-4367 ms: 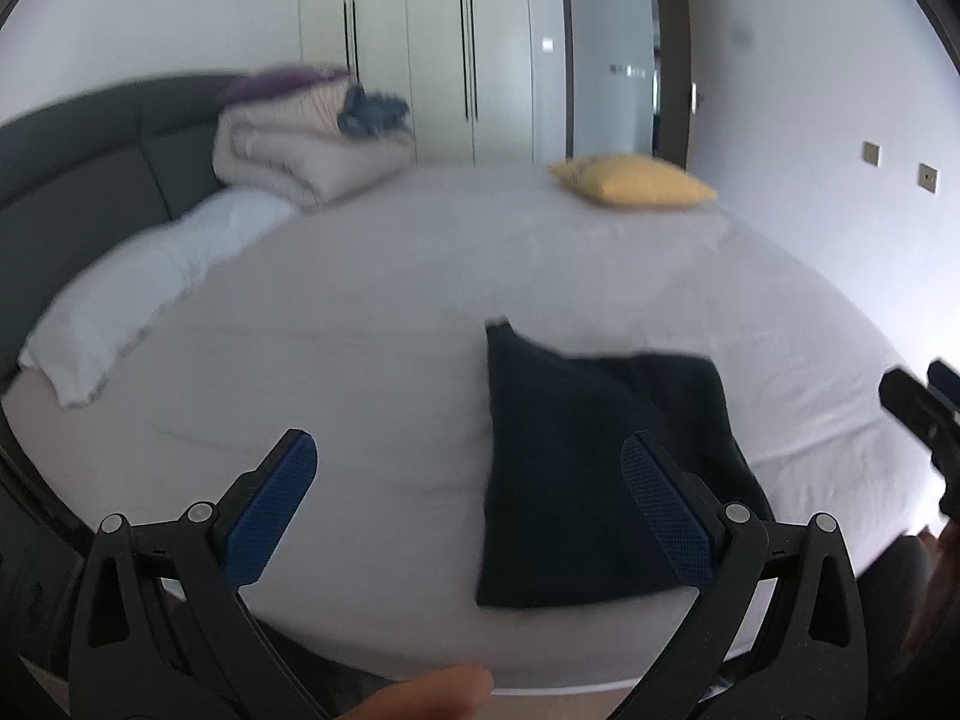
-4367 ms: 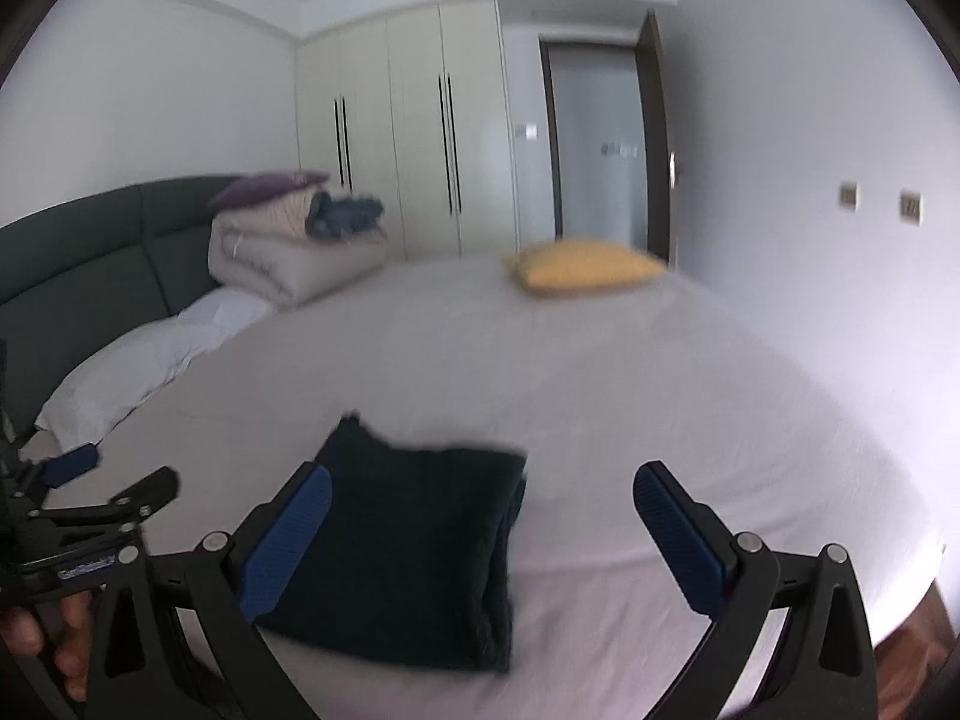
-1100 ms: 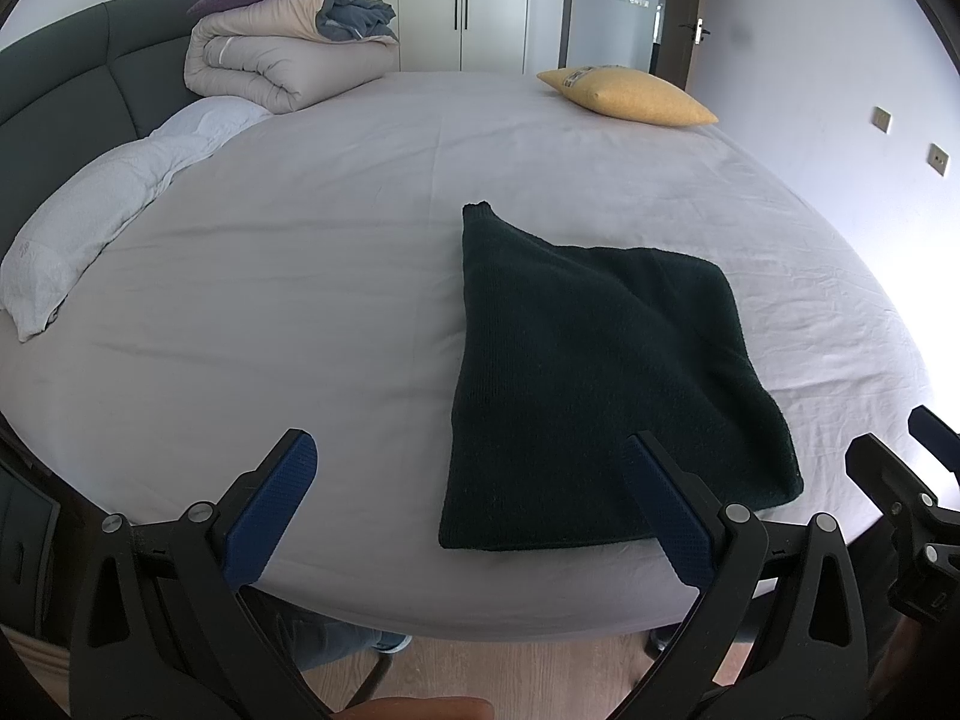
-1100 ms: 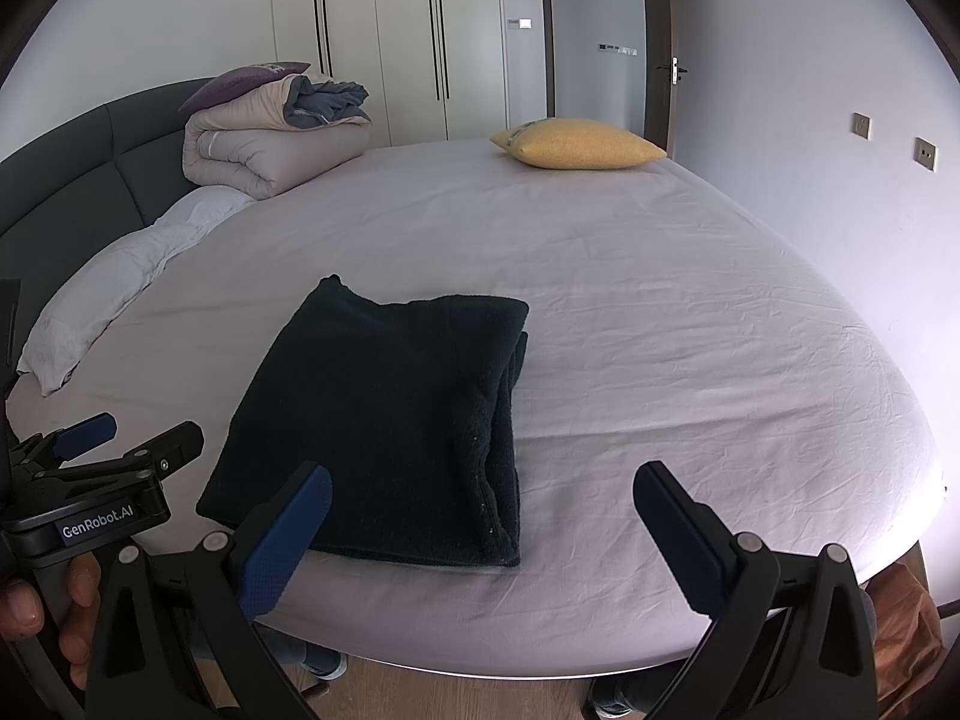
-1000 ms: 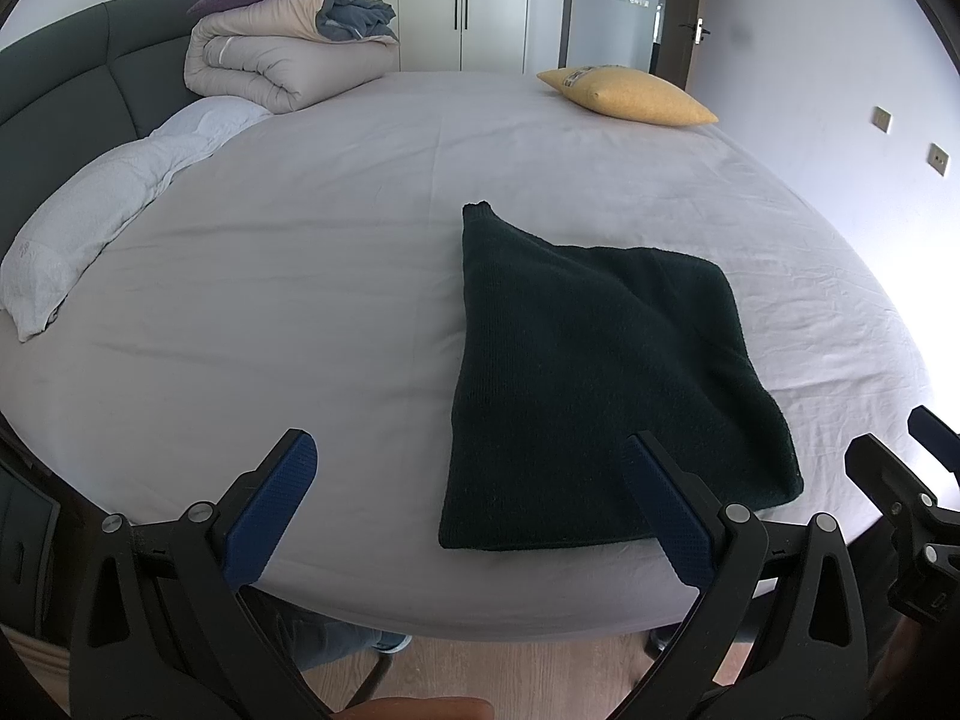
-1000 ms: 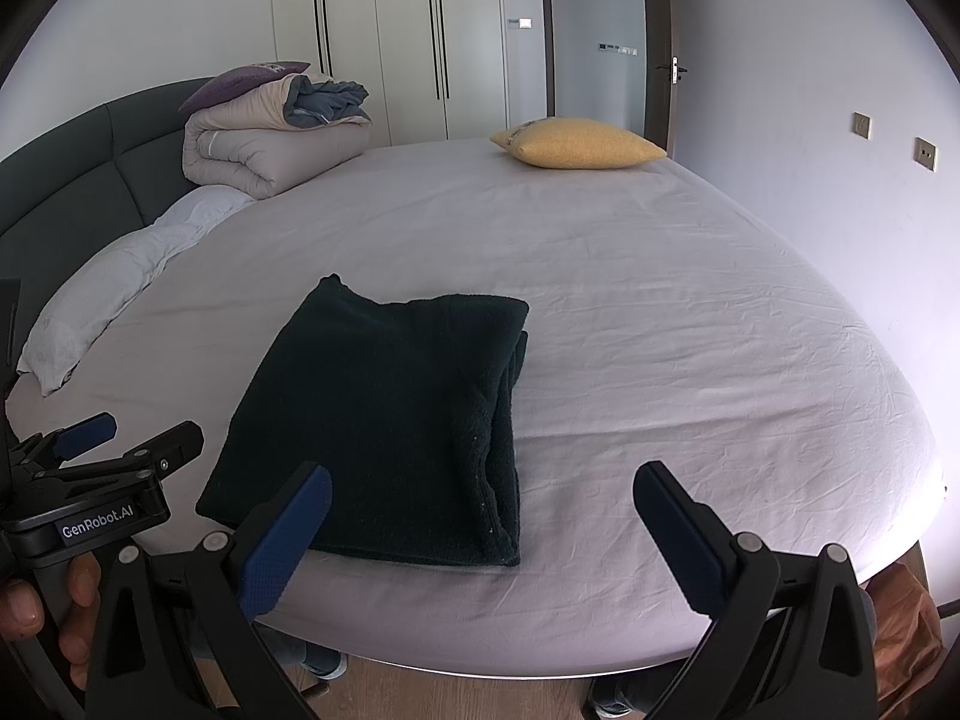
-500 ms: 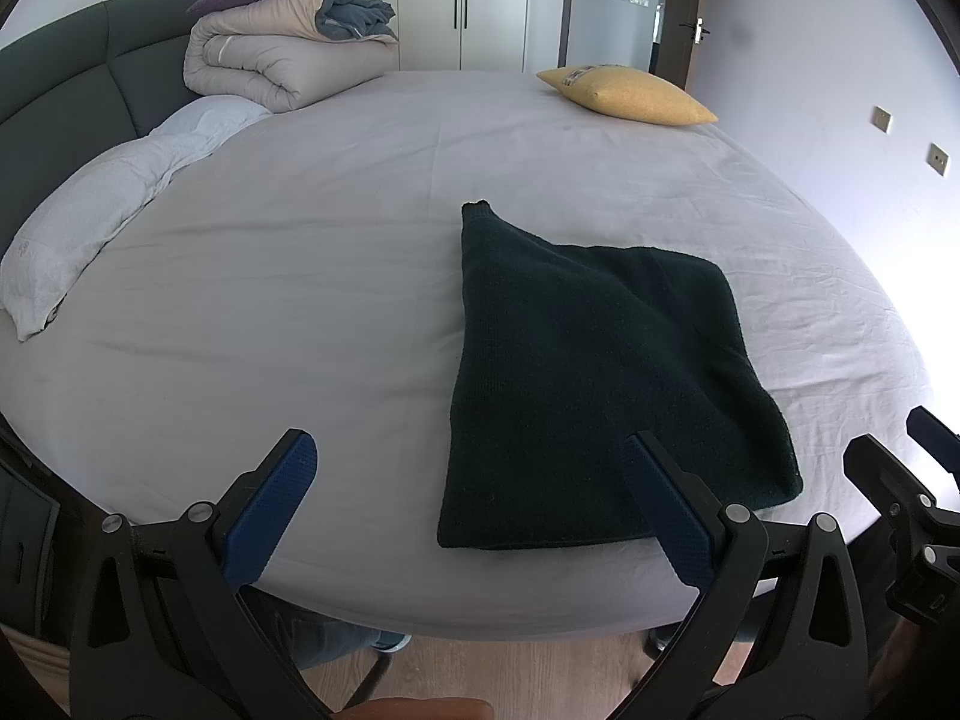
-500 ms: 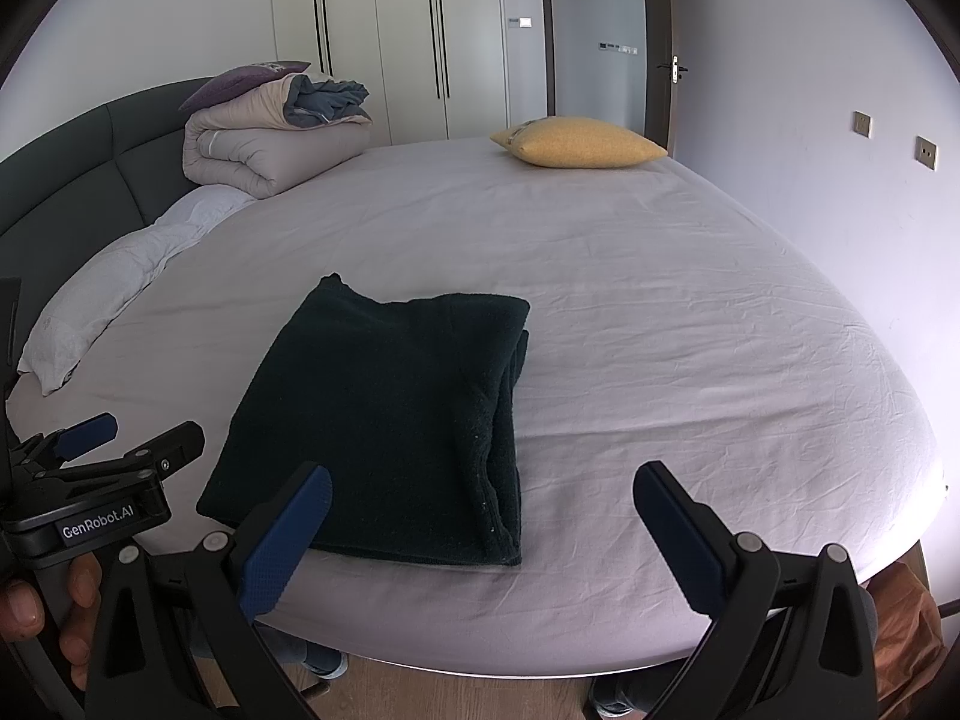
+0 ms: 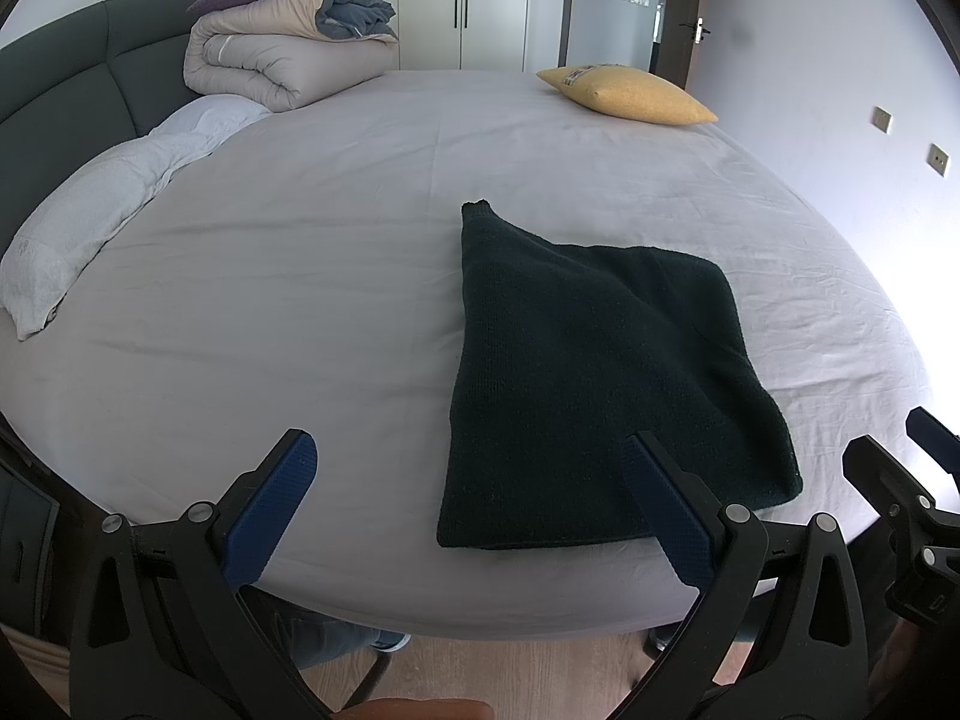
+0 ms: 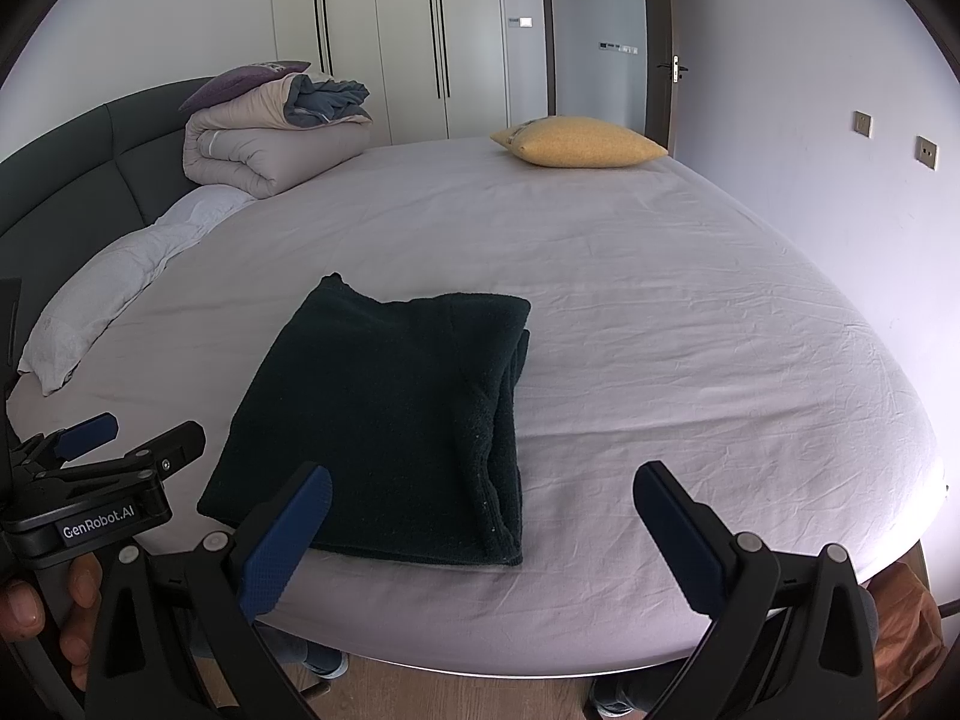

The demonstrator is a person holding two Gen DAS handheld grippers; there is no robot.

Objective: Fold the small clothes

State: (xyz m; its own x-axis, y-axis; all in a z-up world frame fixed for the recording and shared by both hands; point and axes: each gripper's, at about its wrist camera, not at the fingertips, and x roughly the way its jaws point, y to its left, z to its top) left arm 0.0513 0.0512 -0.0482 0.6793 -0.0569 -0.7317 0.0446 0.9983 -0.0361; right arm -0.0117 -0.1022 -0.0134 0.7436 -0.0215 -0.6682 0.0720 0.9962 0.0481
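My right gripper (image 9: 912, 450) cut off at frame edge; left gripper (image 9: 474, 510) and right both spread wide, empty, above folded dark garment (image 10: 390, 414) on bed (image 10: 690, 330).

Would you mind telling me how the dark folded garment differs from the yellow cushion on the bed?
The dark folded garment lies flat in layers near the bed's front edge; the yellow cushion is plump and sits at the far edge by the door. The garment is near-black knit, the cushion bright yellow. Both rest on the grey sheet, untouched by either gripper.
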